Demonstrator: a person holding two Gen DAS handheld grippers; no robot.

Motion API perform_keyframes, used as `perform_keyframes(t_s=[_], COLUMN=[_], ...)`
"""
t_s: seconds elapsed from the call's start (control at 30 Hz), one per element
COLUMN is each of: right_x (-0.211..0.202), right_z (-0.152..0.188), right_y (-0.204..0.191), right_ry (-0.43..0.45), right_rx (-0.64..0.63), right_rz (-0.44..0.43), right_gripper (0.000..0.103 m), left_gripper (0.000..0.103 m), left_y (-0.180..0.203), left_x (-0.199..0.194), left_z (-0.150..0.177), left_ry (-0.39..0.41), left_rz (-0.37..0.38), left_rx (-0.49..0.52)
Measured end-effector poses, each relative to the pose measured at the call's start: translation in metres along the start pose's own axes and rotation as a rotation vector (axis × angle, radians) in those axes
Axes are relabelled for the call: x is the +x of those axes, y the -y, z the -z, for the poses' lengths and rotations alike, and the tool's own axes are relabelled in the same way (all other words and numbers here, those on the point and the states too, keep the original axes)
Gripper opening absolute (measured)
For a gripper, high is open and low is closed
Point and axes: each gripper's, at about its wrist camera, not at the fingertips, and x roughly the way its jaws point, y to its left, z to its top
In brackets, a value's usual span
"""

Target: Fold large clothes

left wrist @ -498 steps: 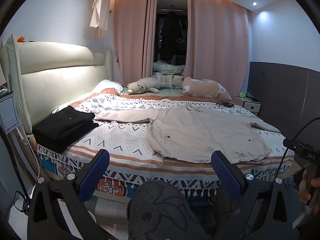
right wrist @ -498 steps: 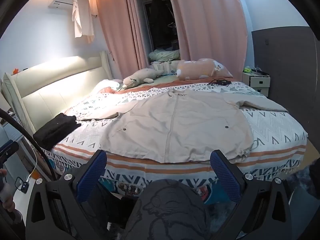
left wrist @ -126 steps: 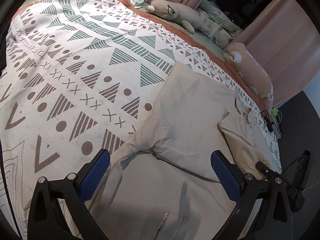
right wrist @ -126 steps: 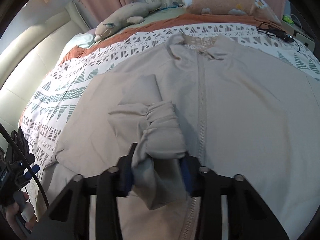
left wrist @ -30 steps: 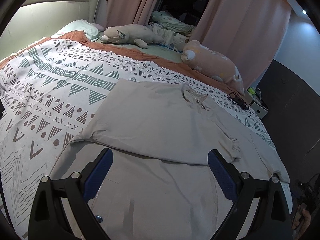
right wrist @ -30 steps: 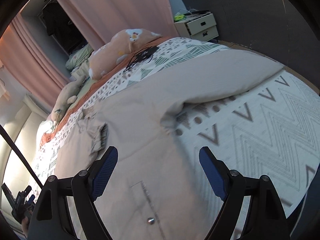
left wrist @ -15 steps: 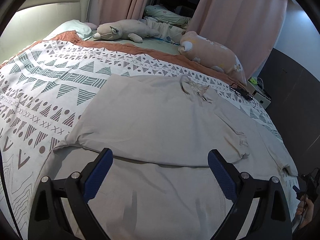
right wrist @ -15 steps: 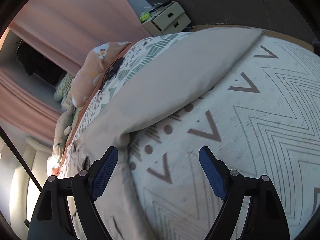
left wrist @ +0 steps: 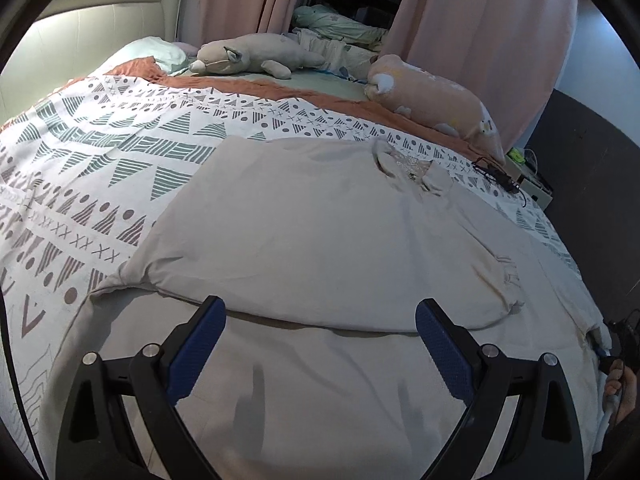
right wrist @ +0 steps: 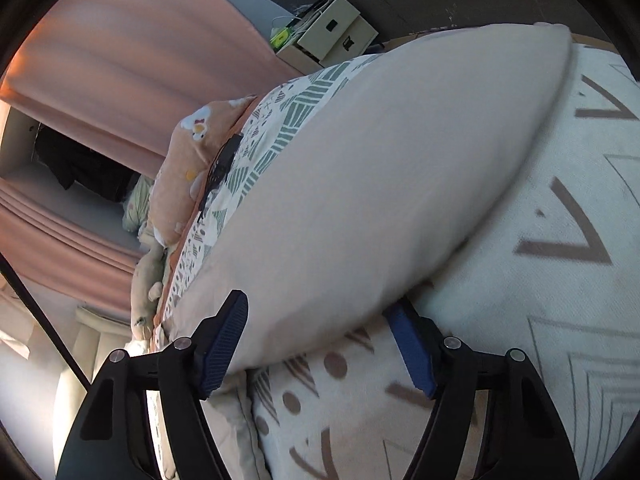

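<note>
Writing: no brand, label or lettering can be read in either view.
Left tool (left wrist: 320, 344): its 2 blue-padded fingers stand wide apart, nothing between them, poised just above the lower front of the jacket without touching it.
Right tool (right wrist: 320, 344): tilted over to one side, jaws closing, with the jacket's right sleeve (right wrist: 380, 184) between the 2 pads; the lower pad is tucked under the sleeve's edge, the upper pad lies at its top face, and whether either pad presses yet cannot be told.
Jacket (left wrist: 320, 240): beige, spread flat on the bed, collar (left wrist: 408, 168) toward the far side; the left sleeve is folded across the chest, its cuff (left wrist: 508, 284) lying near the jacket's right side.
Right sleeve: stretched out flat over the bedspread toward the bed's edge.
Bedspread (left wrist: 80, 184): white with grey and brown triangles, crosses and dots.
Far side of bed: 1 grey plush animal (left wrist: 256, 56) and 1 peach plush pillow (left wrist: 436, 100), well apart from the jacket.
Bedside cabinet (right wrist: 332, 32): beyond the bed's corner, against a dark wall.
Person's hand (left wrist: 620, 388): at the right rim of the left view, around the right tool's handle.
</note>
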Motion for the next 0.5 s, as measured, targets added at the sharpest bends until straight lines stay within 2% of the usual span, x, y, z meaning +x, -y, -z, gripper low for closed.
perform_keyframes(t_s=[0.07, 0.13, 0.23, 0.3, 0.33, 0.4, 0.5], right_x=[0.005, 0.008, 0.013, 0.016, 0.016, 0.010, -0.002], right_z=[-0.005, -0.009, -0.015, -0.018, -0.020, -0.021, -0.021], right_y=[-0.001, 0.001, 0.001, 0.000, 0.000, -0.008, -0.038], right_ry=[0.014, 0.035, 0.068, 0.075, 0.074, 0.083, 0.103], right_rx=[-0.002, 0.002, -0.014, -0.019, -0.020, -0.027, -0.088], right_rz=[0.009, 0.019, 0.062, 0.098, 0.103, 0.053, -0.018], right_gripper=[0.070, 0.069, 0.059, 0.036, 0.034, 0.025, 0.022], left_gripper=[0.098, 0.098, 0.098, 0.098, 0.098, 0.098, 0.098], left_y=[-0.004, -0.008, -0.013, -0.016, -0.017, -0.020, -0.024], left_x=[0.001, 0.003, 0.003, 0.001, 0.001, -0.002, -0.003], left_z=[0.000, 0.000, 0.000, -0.001, -0.001, -0.002, -0.003], left_ry=[-0.003, -0.014, -0.012, -0.009, -0.006, 0.002, 0.011], left_rz=[-0.024, -0.017, -0.013, -0.011, -0.007, -0.002, -0.008], left_rx=[-0.023, -0.047, -0.078, -0.087, -0.092, -0.104, -0.113])
